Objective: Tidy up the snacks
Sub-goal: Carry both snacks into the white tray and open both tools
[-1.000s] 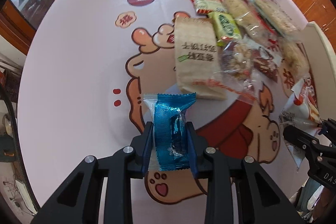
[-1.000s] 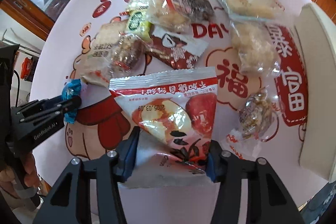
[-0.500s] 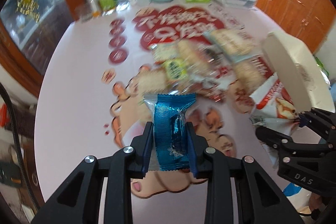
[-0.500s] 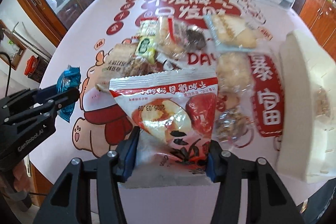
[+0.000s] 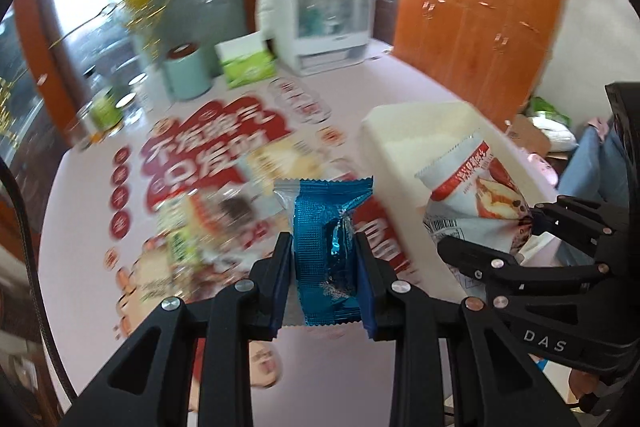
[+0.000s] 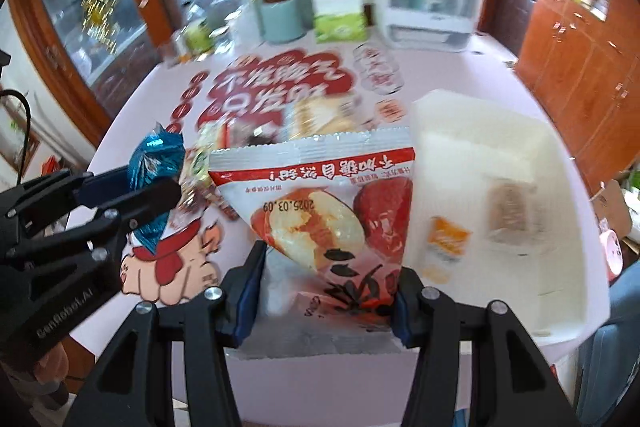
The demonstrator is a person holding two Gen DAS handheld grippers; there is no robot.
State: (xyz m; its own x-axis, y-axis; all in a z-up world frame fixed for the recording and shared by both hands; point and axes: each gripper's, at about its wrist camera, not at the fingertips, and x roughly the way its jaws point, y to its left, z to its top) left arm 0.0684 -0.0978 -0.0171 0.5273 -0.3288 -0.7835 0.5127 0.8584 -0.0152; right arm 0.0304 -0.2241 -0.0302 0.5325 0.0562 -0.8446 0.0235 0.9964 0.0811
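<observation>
My left gripper [image 5: 325,251] is shut on a small blue foil snack packet [image 5: 326,239], held upright above the table. My right gripper [image 6: 326,267] is shut on a red and white dried-fruit bag [image 6: 320,211] by its lower part. Each gripper shows in the other's view: the right one [image 5: 516,231] with its bag [image 5: 472,195], the left one [image 6: 160,195] with the blue packet [image 6: 154,163]. A white bin [image 6: 520,147] stands on the right side of the table, with an orange packet [image 6: 444,239] and a brown bar [image 6: 508,211] inside. Both grippers hang near its left wall [image 5: 400,187].
Several loose snack packs [image 5: 216,219] lie blurred on the red-printed tablecloth [image 5: 192,155]. At the far edge stand a mint-green canister [image 5: 186,73], a green tissue box [image 5: 248,65], a white appliance [image 5: 324,27] and jars [image 5: 104,107]. Wooden cabinets [image 5: 472,27] fill the right background.
Both grippers have risen and tilted up with their packets still held. The snack pile has dropped lower and farther in view, and the white bin's inside has come into sight.
</observation>
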